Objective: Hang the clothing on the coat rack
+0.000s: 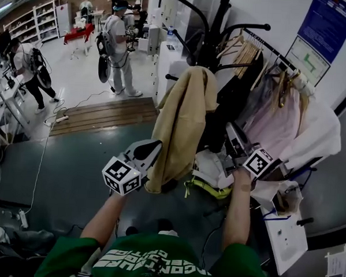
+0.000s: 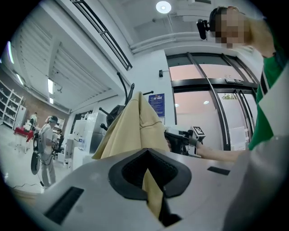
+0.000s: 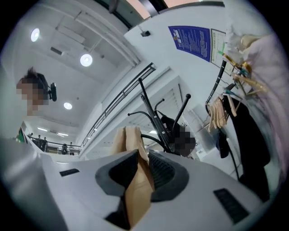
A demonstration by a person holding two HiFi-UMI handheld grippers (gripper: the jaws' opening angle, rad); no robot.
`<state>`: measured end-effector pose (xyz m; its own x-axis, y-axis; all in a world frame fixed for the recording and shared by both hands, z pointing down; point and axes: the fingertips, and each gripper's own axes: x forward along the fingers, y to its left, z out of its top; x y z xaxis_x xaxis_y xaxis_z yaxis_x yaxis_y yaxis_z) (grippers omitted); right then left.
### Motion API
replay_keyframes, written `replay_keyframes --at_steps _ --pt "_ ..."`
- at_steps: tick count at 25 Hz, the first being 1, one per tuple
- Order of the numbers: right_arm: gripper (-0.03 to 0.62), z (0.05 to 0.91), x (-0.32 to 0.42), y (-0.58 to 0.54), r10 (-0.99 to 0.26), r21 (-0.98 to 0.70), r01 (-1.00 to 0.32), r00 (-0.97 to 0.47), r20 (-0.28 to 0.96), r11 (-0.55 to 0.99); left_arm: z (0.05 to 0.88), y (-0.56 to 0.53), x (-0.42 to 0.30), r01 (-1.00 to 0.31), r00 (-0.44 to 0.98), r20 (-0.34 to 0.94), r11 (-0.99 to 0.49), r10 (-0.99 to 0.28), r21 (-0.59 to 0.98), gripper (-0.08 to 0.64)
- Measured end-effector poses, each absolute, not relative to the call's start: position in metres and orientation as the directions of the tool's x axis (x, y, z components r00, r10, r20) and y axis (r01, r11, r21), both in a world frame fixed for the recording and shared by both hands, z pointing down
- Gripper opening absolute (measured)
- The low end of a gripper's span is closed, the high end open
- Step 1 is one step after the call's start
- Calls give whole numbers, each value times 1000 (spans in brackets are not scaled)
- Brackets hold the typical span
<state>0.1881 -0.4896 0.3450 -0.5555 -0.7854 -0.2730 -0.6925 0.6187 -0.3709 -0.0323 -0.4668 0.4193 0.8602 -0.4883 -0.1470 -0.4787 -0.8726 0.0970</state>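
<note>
**Both grippers pinching the tan garment at the coat rack**

The left gripper (image 2: 152,191) has its jaws pressed together on a thin fold of the tan garment (image 1: 182,121); in the left gripper view the cloth runs down through the dark pads and rises in front as a tall peak. The right gripper (image 3: 136,180) is likewise clamped on a thicker fold of the same cloth, which stands up between its pads. In the head view the left one holds the garment's lower left edge and the right one sits on its far side, mostly hidden behind the cloth.

The garment hangs upright between them, its top up among the dark curved arms of the coat rack (image 1: 218,27). Whether it is caught on an arm cannot be told. Just to the right stands a clothes rail (image 1: 269,46) with hangers and other clothing.

By its look the cloth is soft, light and limp: it will sag and fold wherever it is not held, and a thin pinch may slide out. A hold near the collar or shoulders would likely serve best for dropping it over an arm
</note>
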Motion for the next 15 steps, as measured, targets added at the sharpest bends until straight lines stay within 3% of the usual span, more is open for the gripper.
replay_keyframes --at_steps 7,15 --pt "41 384 201 -458 -901 -205 -877 -421 -105 434 426 -467 -12 -442 879 -139 -888 -457 124 5" --pt "9 436 210 -419 -961 -109 -957 -273 41 268 445 -465 -9 -450 875 -117 -877 -471 167 5"
